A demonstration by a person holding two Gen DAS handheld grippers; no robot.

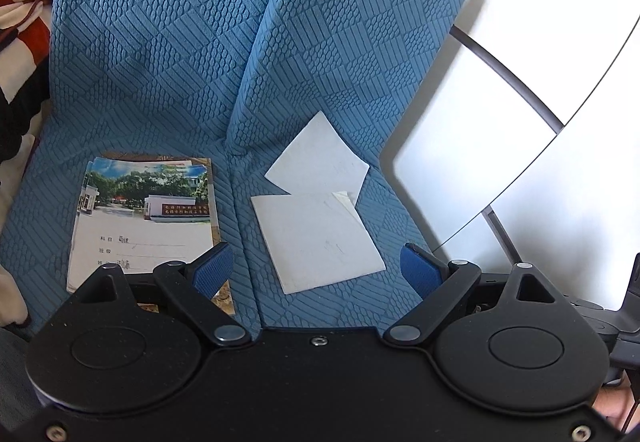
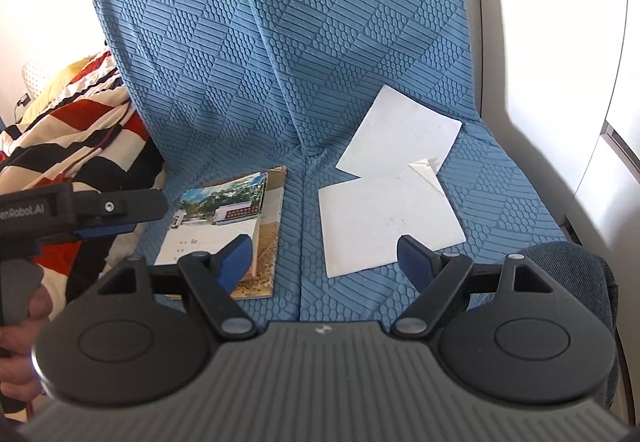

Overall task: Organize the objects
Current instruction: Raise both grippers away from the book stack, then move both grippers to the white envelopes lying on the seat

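Note:
A stack of notebooks [image 1: 146, 217] with a photo cover lies on the left seat of a blue textured sofa [image 1: 168, 53]; it also shows in the right wrist view [image 2: 224, 222]. Two white paper sheets lie on the right seat: a near one [image 1: 316, 238] and a far one [image 1: 320, 157], overlapping at a corner; they show in the right wrist view as near sheet [image 2: 384, 217] and far sheet [image 2: 400, 133]. My left gripper [image 1: 318, 270] is open and empty above the seat's front. My right gripper [image 2: 324, 262] is open and empty. The left gripper [image 2: 116, 217] shows at left in the right wrist view.
A red, white and black striped blanket [image 2: 72, 129] lies left of the sofa. A white wall and panel with grey trim [image 1: 500, 113] stand to the right. A dark blue cushion edge [image 2: 568, 266] sits at the right front.

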